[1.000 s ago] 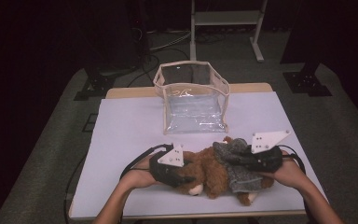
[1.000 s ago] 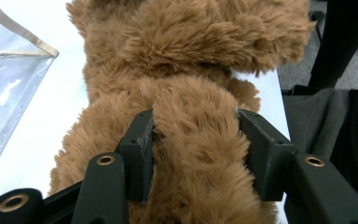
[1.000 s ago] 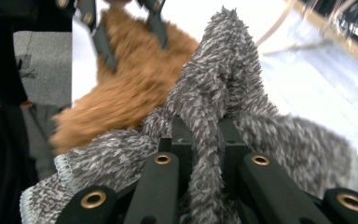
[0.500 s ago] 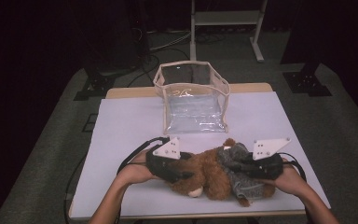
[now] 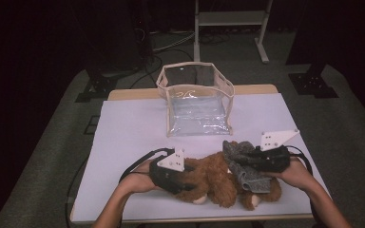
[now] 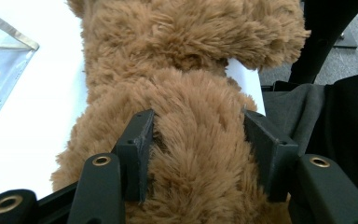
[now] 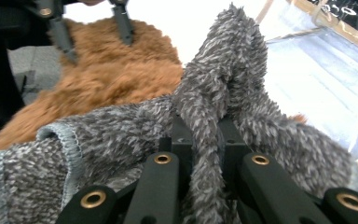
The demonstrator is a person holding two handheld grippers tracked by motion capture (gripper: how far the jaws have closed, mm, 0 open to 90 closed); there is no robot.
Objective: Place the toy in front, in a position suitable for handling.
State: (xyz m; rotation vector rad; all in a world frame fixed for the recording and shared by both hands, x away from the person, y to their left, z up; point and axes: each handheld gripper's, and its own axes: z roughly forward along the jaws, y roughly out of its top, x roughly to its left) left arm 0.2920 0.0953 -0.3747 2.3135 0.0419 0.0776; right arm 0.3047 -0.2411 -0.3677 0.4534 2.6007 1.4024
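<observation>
Since the earlier frames both grippers have sunk onto the bear [image 5: 218,178], lying across the table's [image 5: 123,137] near edge, long axis left to right. Left gripper [image 6: 198,154]: jaws half open, just closing, pads pressing its plush body. Right gripper [image 7: 199,140]: clamped on a fold of grey cloth [image 7: 223,84] around the bear. Both soft, light, compliant; grasp deep, mid-body.

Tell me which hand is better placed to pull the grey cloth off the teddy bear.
Right. The right gripper is already shut on a fold of the grey cloth, while the left gripper straddles the brown teddy bear, its jaws pressing into the fur, likely steadying it.
</observation>
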